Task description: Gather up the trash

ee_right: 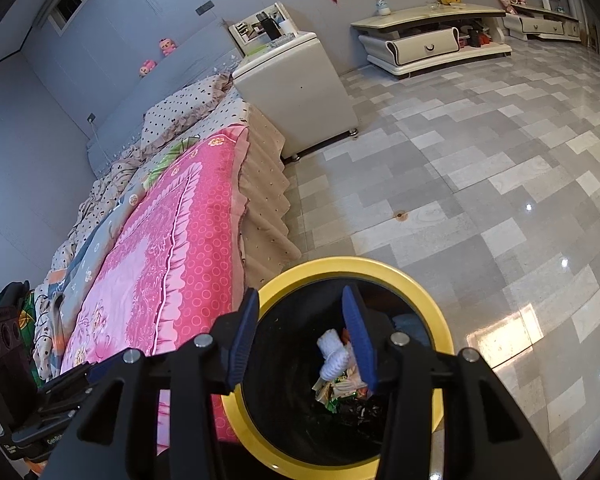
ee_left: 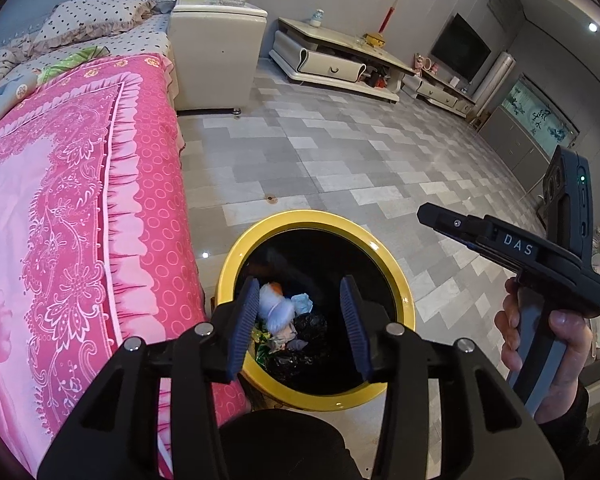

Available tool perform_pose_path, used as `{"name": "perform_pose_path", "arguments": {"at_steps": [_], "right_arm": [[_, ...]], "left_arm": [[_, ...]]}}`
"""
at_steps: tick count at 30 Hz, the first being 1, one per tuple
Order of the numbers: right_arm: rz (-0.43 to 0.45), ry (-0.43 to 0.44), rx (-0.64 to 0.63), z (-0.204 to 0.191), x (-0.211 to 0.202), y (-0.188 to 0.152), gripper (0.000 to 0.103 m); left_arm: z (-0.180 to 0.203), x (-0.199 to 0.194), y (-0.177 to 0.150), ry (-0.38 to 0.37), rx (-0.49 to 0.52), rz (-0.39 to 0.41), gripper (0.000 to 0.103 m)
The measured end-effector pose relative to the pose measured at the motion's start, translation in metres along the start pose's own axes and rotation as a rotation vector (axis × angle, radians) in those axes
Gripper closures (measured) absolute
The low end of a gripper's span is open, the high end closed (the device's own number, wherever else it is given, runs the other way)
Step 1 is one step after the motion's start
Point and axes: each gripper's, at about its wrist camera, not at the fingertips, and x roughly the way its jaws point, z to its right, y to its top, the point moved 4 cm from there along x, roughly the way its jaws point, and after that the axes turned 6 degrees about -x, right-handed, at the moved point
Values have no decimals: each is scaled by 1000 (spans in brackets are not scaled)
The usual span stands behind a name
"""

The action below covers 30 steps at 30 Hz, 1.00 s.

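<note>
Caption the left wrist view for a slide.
Left gripper, jaws open and empty, above the yellow-rimmed trash bin beside the pink bedspread.

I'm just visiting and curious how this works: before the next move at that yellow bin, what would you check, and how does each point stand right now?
1. Left gripper empty: ok, its jaws are open with nothing between them.
2. Right gripper empty: ok, open too, nothing clamped.
3. Both over the bin: ok, each camera looks down into its mouth.
4. Trash inside the bin: ok, a white wad and wrappers lie at the bottom.
5. Room left in the bin: ok, the pile sits well below the rim.
6. More trash to collect: cannot tell; a small brown spot marks the floor, but what it is stays unclear.
</note>
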Motion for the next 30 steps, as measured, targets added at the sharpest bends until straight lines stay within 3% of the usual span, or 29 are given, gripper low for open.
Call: {"name": "perform_pose_path", "arguments": {"at_steps": [11, 14, 24, 30], "right_arm": [[-4, 66, -111, -74, -2, 4, 60], [-10, 97, -155, -106, 1, 2, 56], [-67, 186, -285, -208, 26, -16, 55], [-96, 237, -341, -259, 40, -31, 52]], "left_arm": [[-45, -58, 7, 38, -62, 95, 64], [-68, -77, 6, 72, -96, 126, 64], [-147, -143, -10, 192, -192, 215, 63], [-199, -183, -25, 290, -246, 268, 58]]}}
